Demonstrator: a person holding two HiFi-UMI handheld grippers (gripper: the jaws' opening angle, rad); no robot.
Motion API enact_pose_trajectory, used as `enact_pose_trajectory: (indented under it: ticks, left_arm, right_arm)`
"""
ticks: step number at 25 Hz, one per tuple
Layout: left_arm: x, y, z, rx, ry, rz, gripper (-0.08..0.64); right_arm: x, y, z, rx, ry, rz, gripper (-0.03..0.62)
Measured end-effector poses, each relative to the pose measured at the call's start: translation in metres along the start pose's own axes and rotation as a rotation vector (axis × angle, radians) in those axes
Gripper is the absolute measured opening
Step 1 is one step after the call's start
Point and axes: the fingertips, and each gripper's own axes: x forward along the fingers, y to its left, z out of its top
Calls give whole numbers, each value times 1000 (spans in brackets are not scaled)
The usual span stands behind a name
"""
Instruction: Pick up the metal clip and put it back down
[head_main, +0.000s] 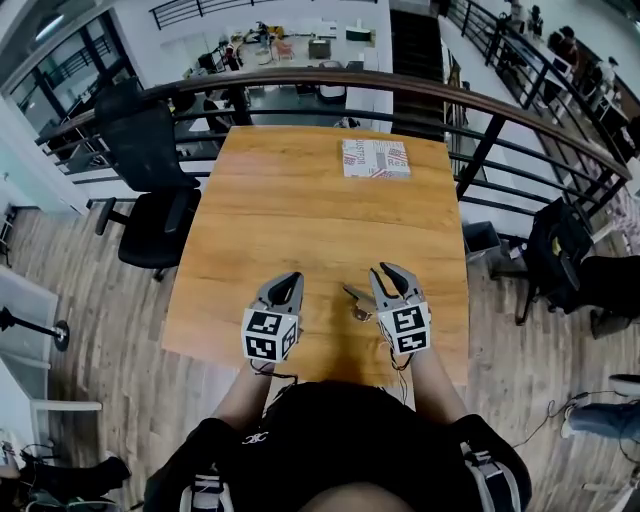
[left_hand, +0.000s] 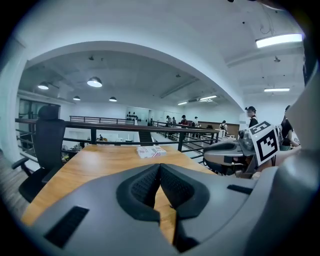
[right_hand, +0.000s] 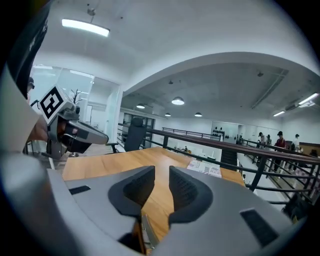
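Observation:
The metal clip (head_main: 356, 302) lies on the wooden table (head_main: 300, 200) near its front edge, just left of my right gripper (head_main: 392, 272). In the right gripper view the jaws of that gripper (right_hand: 161, 172) stand apart with bare wood showing between the pads, and a thin strip of the clip (right_hand: 145, 231) shows low down at their base. Nothing is pressed between the pads. My left gripper (head_main: 290, 283) hovers a little to the left of the clip. Its pads meet at the tip in the left gripper view (left_hand: 160, 167), with nothing in them.
A printed red-and-white packet (head_main: 375, 158) lies at the table's far edge. A black office chair (head_main: 150, 190) stands by the left side. A curved railing (head_main: 420, 92) runs behind the table, and a dark bag (head_main: 560, 250) sits on the floor to the right.

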Motion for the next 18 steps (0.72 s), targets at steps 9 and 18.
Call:
enact_pose_trajectory:
  ticks: [9,18]
  left_arm:
    - [-26,8,-19,-34,23,106,18]
    - [-39,13,-28,-49,42,154,18]
  right_arm:
    - [22,40,-63,-66,189,179,195]
    - [35,43,-142,-152,374,144,216]
